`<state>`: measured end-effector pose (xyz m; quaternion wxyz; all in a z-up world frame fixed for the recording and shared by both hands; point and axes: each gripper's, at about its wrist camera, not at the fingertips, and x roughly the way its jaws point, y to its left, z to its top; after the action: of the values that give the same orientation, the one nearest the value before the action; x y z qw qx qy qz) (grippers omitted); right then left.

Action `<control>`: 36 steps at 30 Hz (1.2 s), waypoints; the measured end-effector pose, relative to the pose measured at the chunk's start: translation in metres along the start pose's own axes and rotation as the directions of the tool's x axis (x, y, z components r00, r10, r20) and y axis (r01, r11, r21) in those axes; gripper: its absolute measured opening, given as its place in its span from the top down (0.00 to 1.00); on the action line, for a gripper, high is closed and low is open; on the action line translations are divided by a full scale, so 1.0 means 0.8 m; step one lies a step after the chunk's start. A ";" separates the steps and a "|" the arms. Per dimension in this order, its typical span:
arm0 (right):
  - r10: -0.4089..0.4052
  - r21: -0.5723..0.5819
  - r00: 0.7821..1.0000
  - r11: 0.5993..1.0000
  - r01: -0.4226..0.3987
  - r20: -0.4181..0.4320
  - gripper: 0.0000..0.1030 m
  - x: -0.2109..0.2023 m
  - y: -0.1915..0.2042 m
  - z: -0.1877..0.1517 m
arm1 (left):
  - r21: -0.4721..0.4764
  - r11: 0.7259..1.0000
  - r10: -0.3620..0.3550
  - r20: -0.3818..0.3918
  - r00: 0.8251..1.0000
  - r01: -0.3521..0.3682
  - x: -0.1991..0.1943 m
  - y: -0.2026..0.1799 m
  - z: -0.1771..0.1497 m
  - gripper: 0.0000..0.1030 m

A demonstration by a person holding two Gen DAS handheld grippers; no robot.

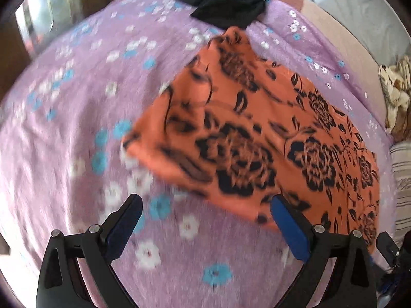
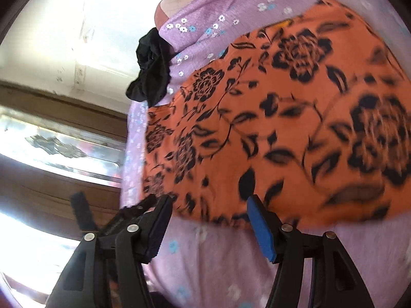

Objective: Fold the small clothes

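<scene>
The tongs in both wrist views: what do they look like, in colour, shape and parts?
Left tongs and right tongs look alike: black plastic frames with triangular cut-outs, round silver pivot pins, and two flat fingers faced with blue pads. One pad shows bright blue, the other dark. No cables, markings or sleeves are visible.

An orange cloth [image 1: 257, 133] [image 2: 282, 118] printed with black roses and leaves is lying ahead of black fingers [image 1: 128, 220] [image 2: 154, 228] with blue pads [image 1: 290, 231] [image 2: 262, 228], over a lilac sheet [image 1: 77, 118] [image 2: 218, 264] showing white and blue flowers, a black garment [image 1: 228, 0] [image 2: 151, 69] sitting beyond.
</scene>
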<state>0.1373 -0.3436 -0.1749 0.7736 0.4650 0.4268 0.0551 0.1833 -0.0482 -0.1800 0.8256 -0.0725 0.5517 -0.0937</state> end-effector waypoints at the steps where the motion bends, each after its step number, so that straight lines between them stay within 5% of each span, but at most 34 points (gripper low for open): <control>1: 0.019 0.021 1.000 1.000 -0.019 0.006 0.33 -0.005 -0.003 -0.007 | -0.025 0.999 -0.037 -0.017 0.999 0.037 0.001 0.004 -0.006 0.06; 4: 0.057 0.120 0.998 0.991 -0.060 0.028 0.31 -0.016 -0.024 -0.033 | -0.046 0.995 -0.094 -0.016 0.995 0.093 0.000 0.006 -0.009 0.38; 6: 0.062 0.188 0.997 0.980 -0.071 0.052 0.31 -0.023 -0.042 -0.046 | -0.077 0.986 -0.148 -0.025 0.989 0.146 0.005 0.010 -0.001 0.50; 11: -0.012 0.313 0.983 0.949 -0.046 0.181 0.31 -0.044 -0.085 -0.054 | -0.175 0.962 -0.218 -0.018 0.976 0.212 0.017 0.021 0.012 0.45; 13: -0.008 0.343 0.969 0.936 -0.079 0.246 0.31 -0.052 -0.096 -0.053 | -0.194 0.950 -0.253 -0.016 0.967 0.246 0.019 0.020 0.014 0.27; 15: -0.019 0.365 0.951 0.926 -0.100 0.307 0.31 -0.058 -0.102 -0.049 | -0.204 0.941 -0.276 -0.005 0.961 0.269 0.021 0.016 0.017 0.20; 20: -0.059 0.394 0.901 0.910 -0.129 0.430 0.32 -0.055 -0.110 -0.029 | -0.222 0.926 -0.303 0.046 0.952 0.306 0.036 0.008 0.037 0.20; 26: -0.085 0.411 0.872 0.901 -0.140 0.481 0.31 -0.047 -0.118 -0.004 | -0.252 0.901 -0.340 0.098 0.935 0.354 0.041 0.011 0.044 0.21; 28: -0.075 0.415 0.872 0.897 -0.153 0.483 0.32 -0.045 -0.118 0.001 | -0.232 0.910 -0.325 0.111 0.939 0.343 0.041 0.009 0.043 0.24; 30: -0.069 0.412 0.879 0.899 -0.151 0.472 0.33 -0.042 -0.120 0.010 | -0.230 0.918 -0.302 0.120 0.946 0.323 0.040 0.009 0.041 0.41; 35: -0.118 0.446 0.896 0.890 -0.096 0.428 0.75 -0.038 -0.130 0.008 | -0.201 0.944 -0.241 0.117 0.963 0.261 0.039 0.008 0.036 0.61; 36: -0.127 0.443 0.897 0.893 -0.083 0.424 0.77 -0.038 -0.129 0.007 | -0.192 0.948 -0.234 0.116 0.965 0.252 0.038 0.008 0.034 0.62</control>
<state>0.0900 -0.4204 -0.2345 0.7218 0.6264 0.2464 -0.1609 0.2203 -0.0483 -0.1980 0.8203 -0.2290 0.5067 -0.1339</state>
